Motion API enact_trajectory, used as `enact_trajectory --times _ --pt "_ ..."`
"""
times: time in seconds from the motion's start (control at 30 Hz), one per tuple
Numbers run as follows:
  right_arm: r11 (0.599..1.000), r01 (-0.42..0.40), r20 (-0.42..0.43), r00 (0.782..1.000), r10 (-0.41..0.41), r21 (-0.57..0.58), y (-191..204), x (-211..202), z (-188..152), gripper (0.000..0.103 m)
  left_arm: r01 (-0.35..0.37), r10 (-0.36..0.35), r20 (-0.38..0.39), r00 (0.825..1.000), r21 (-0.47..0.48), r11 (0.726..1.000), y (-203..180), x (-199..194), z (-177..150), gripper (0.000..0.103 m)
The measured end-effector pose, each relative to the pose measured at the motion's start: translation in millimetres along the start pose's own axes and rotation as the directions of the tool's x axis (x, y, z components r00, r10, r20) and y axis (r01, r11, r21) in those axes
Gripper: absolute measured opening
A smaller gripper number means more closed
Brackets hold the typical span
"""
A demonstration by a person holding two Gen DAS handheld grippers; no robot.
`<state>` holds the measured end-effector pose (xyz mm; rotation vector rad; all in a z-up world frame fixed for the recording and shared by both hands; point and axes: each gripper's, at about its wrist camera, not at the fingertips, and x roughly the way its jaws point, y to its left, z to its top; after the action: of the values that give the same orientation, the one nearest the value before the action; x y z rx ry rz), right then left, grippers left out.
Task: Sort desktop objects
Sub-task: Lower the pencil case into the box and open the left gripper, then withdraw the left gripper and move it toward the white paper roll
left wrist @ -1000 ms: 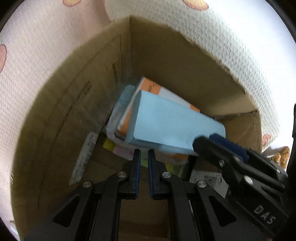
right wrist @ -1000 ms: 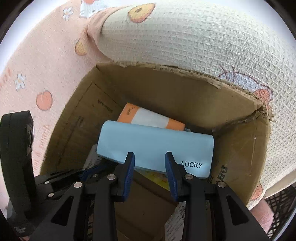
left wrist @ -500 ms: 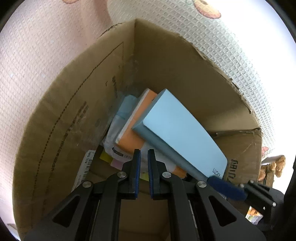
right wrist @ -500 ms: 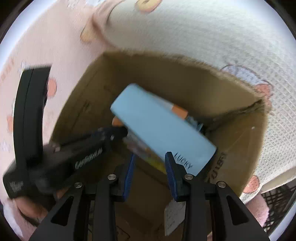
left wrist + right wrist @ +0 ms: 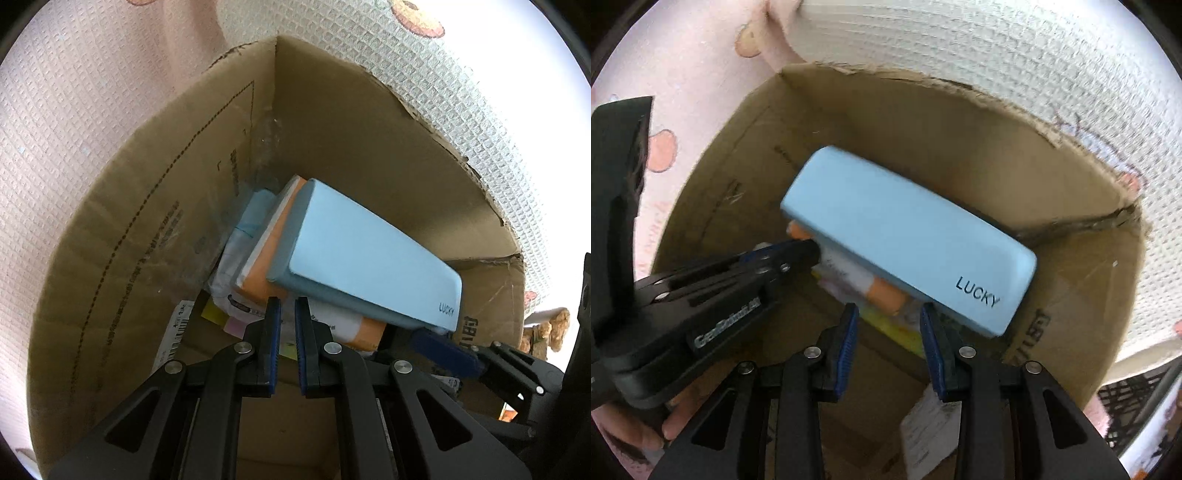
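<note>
A light blue case marked LUCKY [image 5: 369, 258] [image 5: 905, 240] lies tilted inside a cardboard box [image 5: 147, 229] [image 5: 1082, 295], on top of an orange and white packet [image 5: 266, 266] [image 5: 882, 291] and other papers. My left gripper [image 5: 287, 314] is nearly shut and empty, just in front of the packet; it also shows in the right wrist view [image 5: 798, 254]. My right gripper [image 5: 889, 325] is open and empty, just below the case's near edge; one blue finger [image 5: 443, 347] shows under the case's corner.
A pale blue packet [image 5: 255, 214] and white wrapper lean against the box's left wall. Yellow and pink sticky notes [image 5: 221, 317] and a label lie on the box floor. A waffle-weave blanket [image 5: 92, 110] with cartoon prints surrounds the box. A black wire basket [image 5: 1126, 402] is at the right.
The blue case has swung from lying across the box to a diagonal tilt on the pile. My right gripper has drawn back from it. My left gripper stays nearly shut.
</note>
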<state>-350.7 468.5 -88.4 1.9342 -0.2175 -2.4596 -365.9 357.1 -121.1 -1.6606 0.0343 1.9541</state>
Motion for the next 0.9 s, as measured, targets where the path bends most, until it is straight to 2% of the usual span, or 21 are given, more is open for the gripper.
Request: enact_trajectory --times 0.17,0.27,0.37,0.43,0.47,0.5,0.6,0.7,0.77,0.8,0.9 --pt "1.000 -0.024 0.020 1.000 0.024 -0.015 -0.3 -4.3 -1.1 0.031 -0.012 0.012 0.013 1.000 -0.014 1.000 4.7 -1.7 -3.3 0.008" --pt "1.000 -0.013 0.019 1.000 0.013 -0.020 1.9 -8.9 -4.5 0.031 -0.040 0.040 -0.001 0.999 -0.013 0.999 8.0 -5.0 -9.0 0.008" --pt "0.999 -0.003 0.037 0.999 0.004 -0.036 7.5 -20.5 -10.3 0.032 -0.044 0.044 0.025 0.999 -0.009 0.999 10.4 -19.9 -19.8 0.010" --pt "0.999 0.003 0.053 0.999 -0.001 -0.045 12.5 -30.4 -14.7 0.032 -0.053 0.053 0.039 0.998 -0.012 0.999 12.5 -34.4 -29.9 0.021" --pt "0.999 0.009 0.066 0.998 -0.005 -0.052 16.3 -37.3 -17.6 0.033 -0.060 0.060 0.050 0.997 -0.013 0.998 13.4 -42.1 -35.2 0.036" --pt "0.998 0.013 0.074 0.997 -0.009 -0.055 18.6 -41.3 -19.7 0.035 -0.067 0.068 0.066 0.996 -0.013 0.998 14.3 -50.0 -40.4 0.044" --pt "0.996 0.044 0.108 0.994 -0.036 -0.076 27.2 -58.0 -30.2 0.045 -0.093 0.093 0.128 0.987 -0.009 0.996 18.6 -80.1 -59.2 0.047" --pt "0.993 0.061 0.145 0.988 -0.046 -0.101 33.9 -77.0 -50.1 0.050 -0.108 0.107 0.178 0.978 -0.002 0.994 24.1 -105.0 -79.8 0.049" --pt "0.989 0.072 0.172 0.984 -0.050 -0.127 48.0 -83.5 -54.7 0.052 -0.125 0.123 0.212 0.969 -0.003 0.992 29.8 -119.5 -70.1 0.050" --pt "0.987 0.080 0.184 0.981 -0.054 -0.141 64.7 -88.0 -59.9 0.053 -0.136 0.133 0.226 0.965 -0.005 0.991 19.5 -111.5 -60.9 0.052" --pt "0.978 0.095 0.216 0.975 -0.054 -0.186 91.8 -102.9 -76.6 0.057 -0.149 0.147 0.275 0.950 -0.013 0.989 17.6 -118.1 -68.3 0.058"
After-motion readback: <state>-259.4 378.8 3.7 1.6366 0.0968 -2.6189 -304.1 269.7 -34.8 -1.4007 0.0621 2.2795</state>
